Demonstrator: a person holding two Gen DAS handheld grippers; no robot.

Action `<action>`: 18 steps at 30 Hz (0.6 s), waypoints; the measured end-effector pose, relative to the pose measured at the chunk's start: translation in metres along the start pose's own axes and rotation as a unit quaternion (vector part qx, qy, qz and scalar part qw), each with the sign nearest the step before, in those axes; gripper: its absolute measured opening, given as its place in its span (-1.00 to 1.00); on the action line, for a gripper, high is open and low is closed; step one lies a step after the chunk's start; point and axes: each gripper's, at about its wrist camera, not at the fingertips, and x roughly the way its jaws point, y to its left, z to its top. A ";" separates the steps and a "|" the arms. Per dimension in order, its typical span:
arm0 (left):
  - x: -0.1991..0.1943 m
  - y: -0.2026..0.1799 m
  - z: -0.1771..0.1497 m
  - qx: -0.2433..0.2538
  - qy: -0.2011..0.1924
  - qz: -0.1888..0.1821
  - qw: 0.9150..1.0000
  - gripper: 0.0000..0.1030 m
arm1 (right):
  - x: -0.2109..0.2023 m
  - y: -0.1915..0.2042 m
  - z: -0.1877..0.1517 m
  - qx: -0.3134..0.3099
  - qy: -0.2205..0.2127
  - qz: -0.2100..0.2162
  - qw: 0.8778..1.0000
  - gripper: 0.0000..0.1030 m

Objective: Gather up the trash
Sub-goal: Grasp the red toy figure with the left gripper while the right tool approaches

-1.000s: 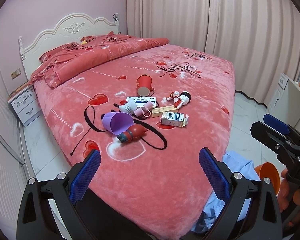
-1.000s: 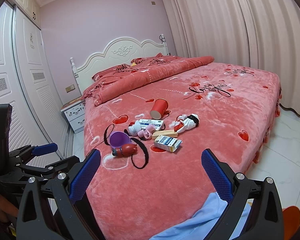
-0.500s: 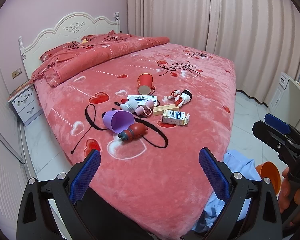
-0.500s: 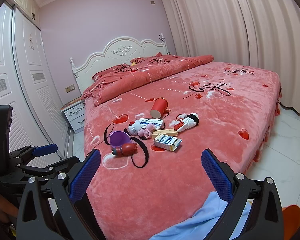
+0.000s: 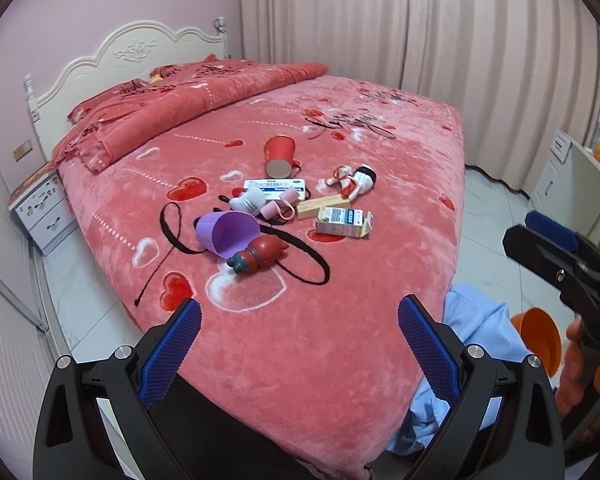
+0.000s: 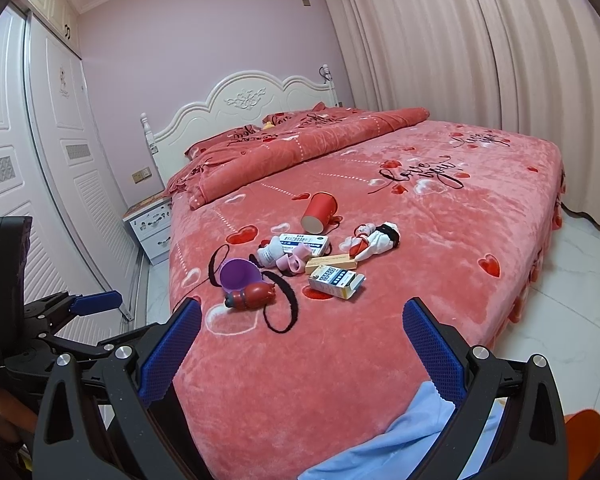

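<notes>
The left gripper (image 5: 299, 332) and the right gripper (image 6: 302, 334) both hang above the near end of the bed (image 5: 380, 148), each with its blue-padded fingers (image 5: 172, 344) spread wide and holding nothing.

The trash lies in a loose cluster mid-bed, well apart from both grippers:
- a red paper cup (image 5: 279, 155) on its side,
- a flat white medicine box (image 5: 276, 189) just in front of it,
- a small carton (image 5: 342, 222) with its flap open,
- a purple cup (image 5: 226, 234) tipped over, touching a red bottle (image 5: 258, 258).

An orange bin (image 5: 538, 340) stands on the floor beside the bed's near corner, next to light blue cloth (image 5: 476, 320).
</notes>
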 end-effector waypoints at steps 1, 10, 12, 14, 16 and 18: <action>0.001 -0.001 0.000 0.005 0.002 0.000 1.000 0.89 | 0.000 -0.001 0.000 -0.001 0.001 0.001 1.000 0.91; 0.009 0.006 0.009 0.034 0.009 -0.026 0.999 0.89 | 0.014 -0.012 0.014 -0.039 0.009 0.037 0.998 0.91; 0.011 0.008 0.014 0.040 0.011 -0.031 0.999 0.89 | 0.017 -0.013 0.018 -0.044 0.009 0.045 0.998 0.91; 0.015 0.009 0.018 0.046 0.014 -0.028 0.998 0.89 | 0.021 -0.014 0.023 -0.049 0.009 0.046 0.998 0.91; 0.019 0.009 0.021 0.052 0.017 -0.027 0.998 0.89 | 0.026 -0.014 0.026 -0.053 0.011 0.046 0.997 0.91; 0.025 0.009 0.024 0.054 0.024 -0.029 0.998 0.89 | 0.031 -0.015 0.028 -0.052 0.016 0.048 0.997 0.91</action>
